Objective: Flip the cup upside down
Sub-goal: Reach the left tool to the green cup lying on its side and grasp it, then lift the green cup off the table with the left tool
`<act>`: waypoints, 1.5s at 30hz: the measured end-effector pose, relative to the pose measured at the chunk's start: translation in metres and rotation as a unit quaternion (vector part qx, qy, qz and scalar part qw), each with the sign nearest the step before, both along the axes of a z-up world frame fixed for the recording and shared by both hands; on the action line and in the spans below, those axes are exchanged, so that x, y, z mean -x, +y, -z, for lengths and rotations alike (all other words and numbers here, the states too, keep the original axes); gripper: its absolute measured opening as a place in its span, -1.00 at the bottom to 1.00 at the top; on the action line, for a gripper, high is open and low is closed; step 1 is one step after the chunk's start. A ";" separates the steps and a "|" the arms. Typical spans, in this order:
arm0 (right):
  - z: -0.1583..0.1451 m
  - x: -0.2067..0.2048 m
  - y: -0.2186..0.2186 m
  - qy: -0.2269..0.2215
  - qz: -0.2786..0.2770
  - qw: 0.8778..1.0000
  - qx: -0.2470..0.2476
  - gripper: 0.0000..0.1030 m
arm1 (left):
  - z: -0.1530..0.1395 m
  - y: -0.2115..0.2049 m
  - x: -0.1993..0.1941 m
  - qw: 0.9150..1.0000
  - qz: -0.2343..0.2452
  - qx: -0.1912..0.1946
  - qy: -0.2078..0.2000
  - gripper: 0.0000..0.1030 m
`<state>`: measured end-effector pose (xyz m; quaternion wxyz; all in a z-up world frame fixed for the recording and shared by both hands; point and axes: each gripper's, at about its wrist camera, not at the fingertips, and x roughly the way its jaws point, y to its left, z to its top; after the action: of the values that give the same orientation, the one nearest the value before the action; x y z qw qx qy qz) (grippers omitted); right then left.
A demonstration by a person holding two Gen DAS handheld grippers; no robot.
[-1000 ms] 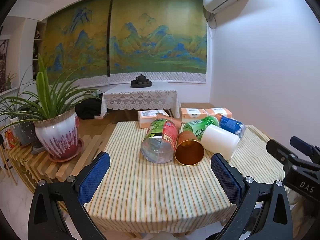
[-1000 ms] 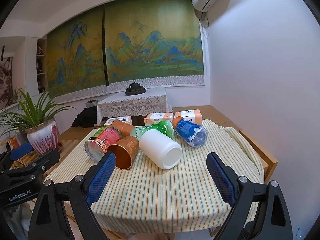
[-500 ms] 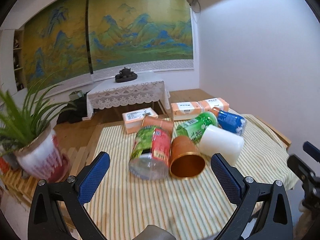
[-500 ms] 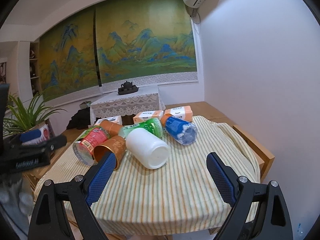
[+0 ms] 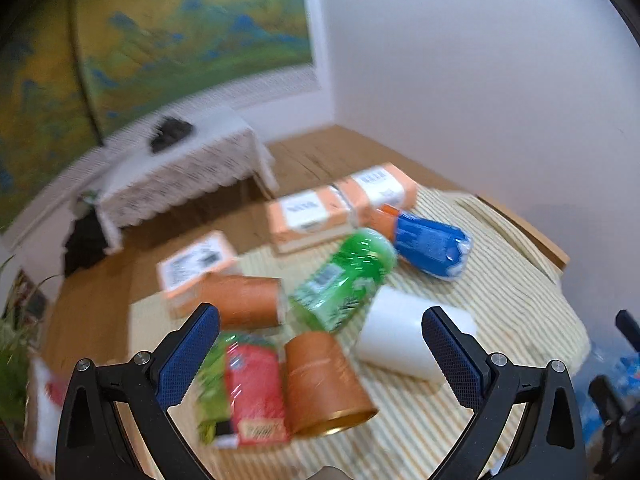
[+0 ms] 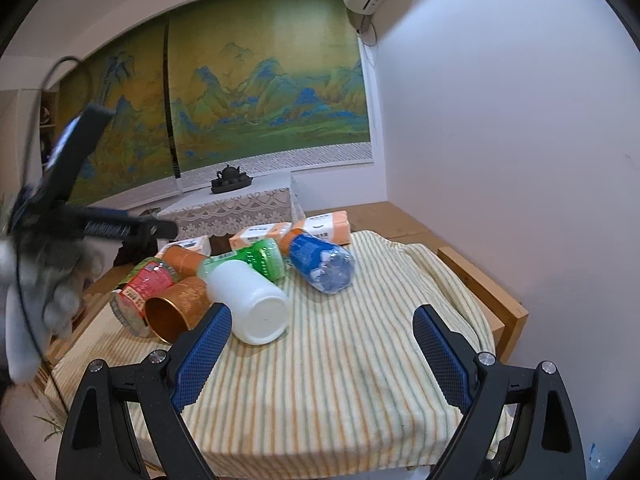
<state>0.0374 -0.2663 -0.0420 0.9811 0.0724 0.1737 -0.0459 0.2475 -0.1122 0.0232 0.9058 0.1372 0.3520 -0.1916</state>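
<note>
A copper-brown cup lies on its side on the striped tablecloth, its gold-lined mouth toward me; it also shows in the right wrist view. A white cup lies on its side to its right, also in the right wrist view. My left gripper is open, raised above the table and looking down, with the copper cup between its fingers' lines. My right gripper is open and empty, near the table's front edge, right of the white cup. The left view is motion-blurred.
A red-green bottle, a green bottle, a blue bottle and another brown cup lie around the cups. Orange tissue boxes sit behind. The wooden table edge is right.
My left gripper has risen, moved forward and tipped down over the cups, so the plant has slid out at left. My right gripper has drifted slightly right. Both stay open.
</note>
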 end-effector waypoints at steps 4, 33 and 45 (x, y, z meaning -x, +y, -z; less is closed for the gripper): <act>0.005 -0.002 -0.014 0.003 0.011 1.000 -0.009 0.74 | 0.007 -0.025 -0.045 0.998 0.020 -0.019 0.049 0.99; 0.033 -0.021 -0.073 0.034 0.066 0.995 -0.062 0.74 | 0.116 -0.101 -0.145 0.965 0.116 -0.132 0.195 0.48; 0.035 -0.024 -0.075 0.036 0.067 0.994 -0.073 0.74 | 0.083 -0.097 -0.140 0.976 0.110 -0.141 0.127 0.42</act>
<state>0.0611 -0.3412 -0.0772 0.9609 0.1540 0.2065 -0.1013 0.3875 -0.2090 -0.0602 0.7985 0.2761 0.4707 -0.2540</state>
